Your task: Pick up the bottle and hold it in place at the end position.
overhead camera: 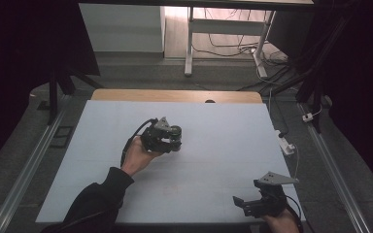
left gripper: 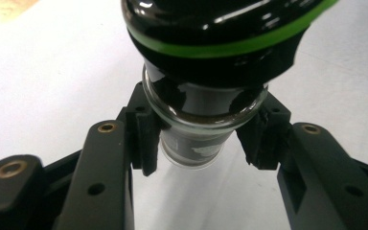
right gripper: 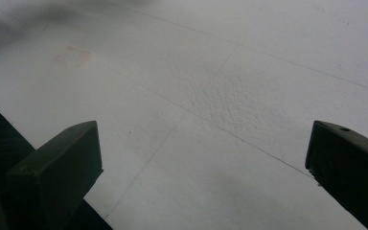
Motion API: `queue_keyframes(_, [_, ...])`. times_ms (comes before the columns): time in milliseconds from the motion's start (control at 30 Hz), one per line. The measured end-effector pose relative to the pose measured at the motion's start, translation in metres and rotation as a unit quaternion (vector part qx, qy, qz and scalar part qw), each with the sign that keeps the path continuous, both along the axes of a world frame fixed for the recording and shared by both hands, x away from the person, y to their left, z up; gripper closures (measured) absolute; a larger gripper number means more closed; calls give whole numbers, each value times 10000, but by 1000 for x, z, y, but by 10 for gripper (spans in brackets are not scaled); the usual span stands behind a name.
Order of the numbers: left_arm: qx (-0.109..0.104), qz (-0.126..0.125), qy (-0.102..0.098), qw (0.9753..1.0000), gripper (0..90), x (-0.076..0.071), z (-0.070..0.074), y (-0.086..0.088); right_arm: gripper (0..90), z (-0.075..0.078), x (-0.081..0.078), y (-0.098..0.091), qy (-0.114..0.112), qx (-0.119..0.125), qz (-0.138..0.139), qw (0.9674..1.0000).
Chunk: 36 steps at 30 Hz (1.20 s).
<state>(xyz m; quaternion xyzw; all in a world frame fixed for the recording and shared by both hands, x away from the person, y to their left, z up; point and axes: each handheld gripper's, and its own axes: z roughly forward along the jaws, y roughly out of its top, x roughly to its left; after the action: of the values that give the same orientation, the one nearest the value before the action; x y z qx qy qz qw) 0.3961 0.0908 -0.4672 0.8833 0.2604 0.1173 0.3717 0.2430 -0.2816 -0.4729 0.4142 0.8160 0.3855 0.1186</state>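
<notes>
My left gripper (overhead camera: pixel 167 141) hangs over the middle-left of the white table sheet (overhead camera: pixel 213 121), held in a hand with a dark sleeve. It is shut on a glass jar (overhead camera: pixel 176 131). In the left gripper view, the pads of the left gripper (left gripper: pixel 199 143) press on the jar's clear glass neck (left gripper: pixel 196 112) from both sides. Above the neck, the jar (left gripper: pixel 220 28) is glossy black with a green band. My right gripper (overhead camera: pixel 245 205) rests low at the table's front right corner. Its jaws stand wide apart, and the right gripper (right gripper: pixel 203 158) has only bare sheet between them.
A wooden table edge (overhead camera: pixel 175 95) shows beyond the sheet. Metal rails (overhead camera: pixel 34 155) run along both sides. A white plug block with a cable (overhead camera: pixel 285 144) lies at the sheet's right edge. Table legs and loose cables (overhead camera: pixel 233 46) are on the floor beyond.
</notes>
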Motion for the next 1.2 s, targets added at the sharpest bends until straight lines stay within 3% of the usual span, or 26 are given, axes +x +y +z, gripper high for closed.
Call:
queue_keyframes(167, [-72,88,3,9999,533,12,-2,-2,0,0,0,0,1,-1,1,10000])
queue_keyframes(467, [31,120,-7,9999,533,28,-12,-6,0,0,0,0,-6,-3,10,10000])
queue_keyframes(767, [112,149,-5,9998,533,32,-29,-10,0,0,-1,0,-15,-7,24,10000])
queue_keyframes(1200, [70,203,77,9997,532,33,-35,-12,0,0,-1,0,-20,-10,32,10000])
